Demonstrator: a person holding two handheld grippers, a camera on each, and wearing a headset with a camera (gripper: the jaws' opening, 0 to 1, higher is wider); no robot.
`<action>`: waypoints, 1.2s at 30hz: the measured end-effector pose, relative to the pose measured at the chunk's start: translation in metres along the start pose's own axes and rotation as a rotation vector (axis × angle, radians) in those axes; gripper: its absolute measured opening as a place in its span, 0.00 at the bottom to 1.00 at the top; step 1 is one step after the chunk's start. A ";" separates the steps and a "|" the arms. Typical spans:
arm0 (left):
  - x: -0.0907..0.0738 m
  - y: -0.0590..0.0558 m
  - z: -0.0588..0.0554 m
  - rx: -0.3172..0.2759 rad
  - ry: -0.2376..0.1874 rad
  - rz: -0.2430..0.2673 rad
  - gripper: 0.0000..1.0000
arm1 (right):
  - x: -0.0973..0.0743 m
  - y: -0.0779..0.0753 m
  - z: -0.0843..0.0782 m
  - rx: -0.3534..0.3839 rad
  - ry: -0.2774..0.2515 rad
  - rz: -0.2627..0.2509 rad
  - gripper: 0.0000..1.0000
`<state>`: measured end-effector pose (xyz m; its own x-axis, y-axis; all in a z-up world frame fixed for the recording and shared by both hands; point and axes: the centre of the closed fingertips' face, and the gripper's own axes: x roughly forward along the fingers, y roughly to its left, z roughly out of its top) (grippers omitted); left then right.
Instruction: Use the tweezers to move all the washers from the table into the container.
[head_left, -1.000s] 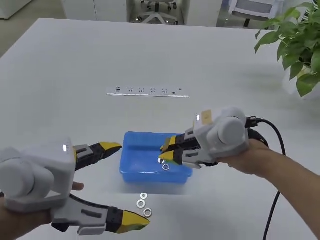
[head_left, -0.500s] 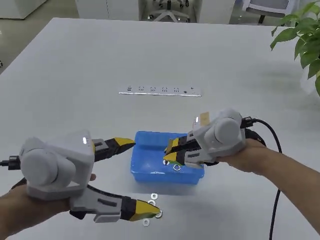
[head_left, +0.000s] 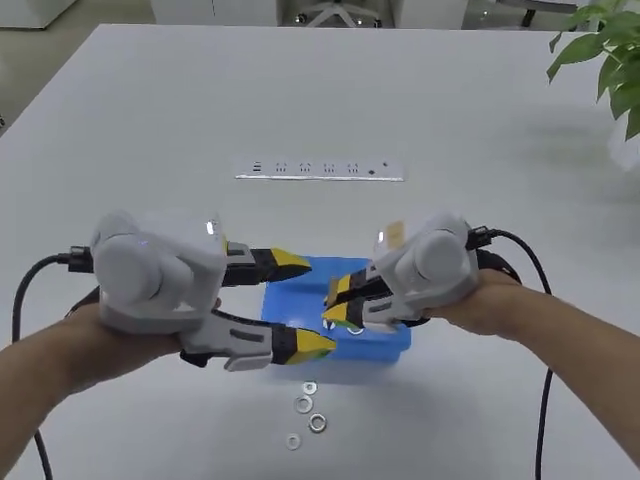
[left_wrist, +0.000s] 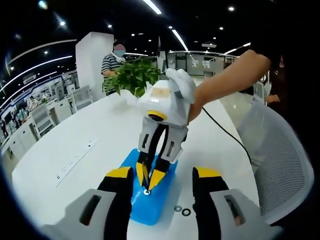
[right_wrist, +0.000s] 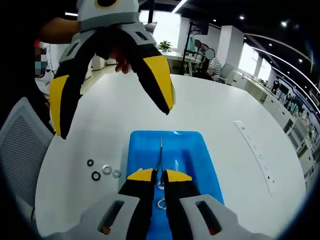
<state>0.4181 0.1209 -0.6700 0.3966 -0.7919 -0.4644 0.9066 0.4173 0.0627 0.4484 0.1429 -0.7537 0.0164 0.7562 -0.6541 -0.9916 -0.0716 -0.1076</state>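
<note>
Left hand (head_left: 120, 340): comes in from the lower left and holds its tool level, pointing right over the near-left edge of the container (right_wrist: 192, 150).
Left gripper (head_left: 315, 302): jaws spread wide, holding nothing.
Right hand (head_left: 490, 300): reaches in from the right, with its tool angled left and down into the blue container.
Right gripper (right_wrist: 160, 176): yellow tips pressed together, pinching the tweezers (right_wrist: 161, 147).
Tweezers: thin metal legs point over the container floor.
Washers in container (right_wrist: 161, 203): two, just under the right jaws.
Washers on table (right_wrist: 106, 169): four, clustered near the container's front edge.
</note>
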 end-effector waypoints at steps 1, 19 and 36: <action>0.002 0.001 0.000 0.003 0.003 -0.004 0.51 | 0.000 0.000 -0.001 0.001 0.001 0.002 0.08; 0.022 0.022 -0.008 0.072 0.044 -0.039 0.20 | 0.002 -0.001 0.001 0.001 -0.018 0.013 0.08; 0.029 0.020 -0.008 0.106 0.065 -0.083 0.05 | -0.014 -0.005 0.006 -0.005 -0.012 -0.051 0.20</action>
<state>0.4467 0.1096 -0.6894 0.3130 -0.7898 -0.5274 0.9473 0.2998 0.1133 0.4520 0.1359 -0.7396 0.0656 0.7666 -0.6387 -0.9889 -0.0356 -0.1443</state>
